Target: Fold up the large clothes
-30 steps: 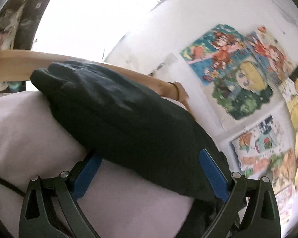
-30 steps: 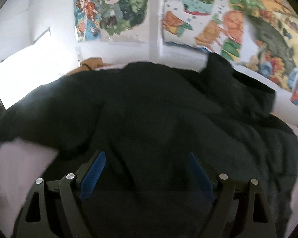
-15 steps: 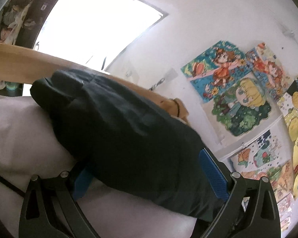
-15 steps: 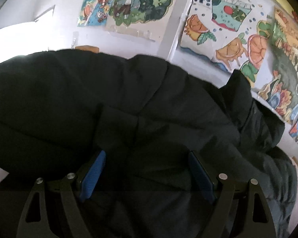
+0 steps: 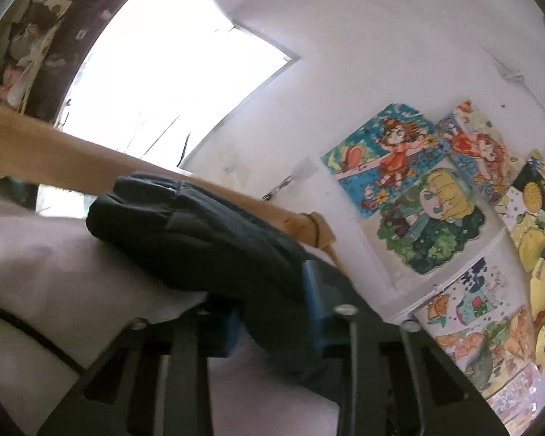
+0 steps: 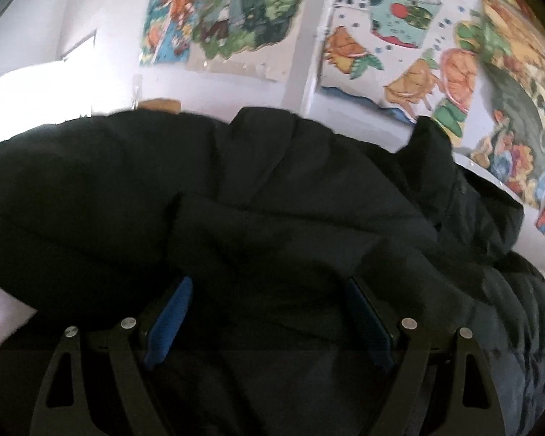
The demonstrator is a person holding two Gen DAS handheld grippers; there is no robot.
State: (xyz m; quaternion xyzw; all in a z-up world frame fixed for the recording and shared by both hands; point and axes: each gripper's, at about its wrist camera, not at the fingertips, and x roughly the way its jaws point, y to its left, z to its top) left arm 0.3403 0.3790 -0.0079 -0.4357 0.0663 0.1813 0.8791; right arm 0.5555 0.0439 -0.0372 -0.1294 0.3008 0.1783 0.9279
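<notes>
A big dark puffer jacket lies on a pale pink bed sheet. In the left wrist view one dark sleeve or edge of it runs from between my fingers toward the wooden bed frame. My left gripper is shut on that part of the jacket, its blue pads pressing the fabric. In the right wrist view the jacket fills the lower frame. My right gripper is open, its blue pads wide apart, with jacket fabric bulging between them.
A wooden bed rail runs behind the jacket, with a bright window above it. The white wall carries several colourful cartoon drawings, which also show in the right wrist view. A black cable crosses the sheet at left.
My left gripper has closed from wide open onto the jacket's edge. My right gripper stays open over the jacket and has shifted slightly.
</notes>
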